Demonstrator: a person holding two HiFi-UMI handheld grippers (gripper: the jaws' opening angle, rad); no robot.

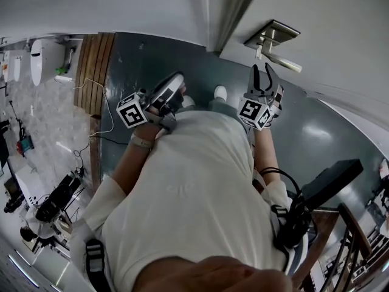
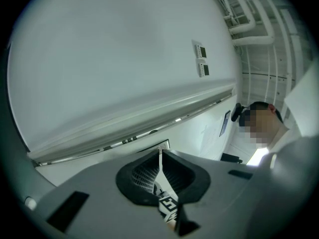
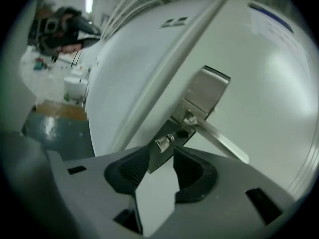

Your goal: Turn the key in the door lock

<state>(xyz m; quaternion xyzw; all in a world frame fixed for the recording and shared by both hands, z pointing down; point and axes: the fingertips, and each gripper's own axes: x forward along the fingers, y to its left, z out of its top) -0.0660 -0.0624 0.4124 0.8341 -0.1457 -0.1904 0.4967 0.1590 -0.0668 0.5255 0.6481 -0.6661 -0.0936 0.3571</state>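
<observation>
The right gripper [image 3: 161, 152] gapes wide, empty, just short of the key [image 3: 164, 142] sticking from the door lock [image 3: 155, 160]. Approach step, seemingly: next, advance and pinch the key. The left gripper [image 2: 160, 159] is shut, empty.

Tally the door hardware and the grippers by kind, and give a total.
Key: 1
Lever handle: 1
Lock plate: 1
Grippers: 2, the left gripper and the right gripper
Total: 5
</observation>
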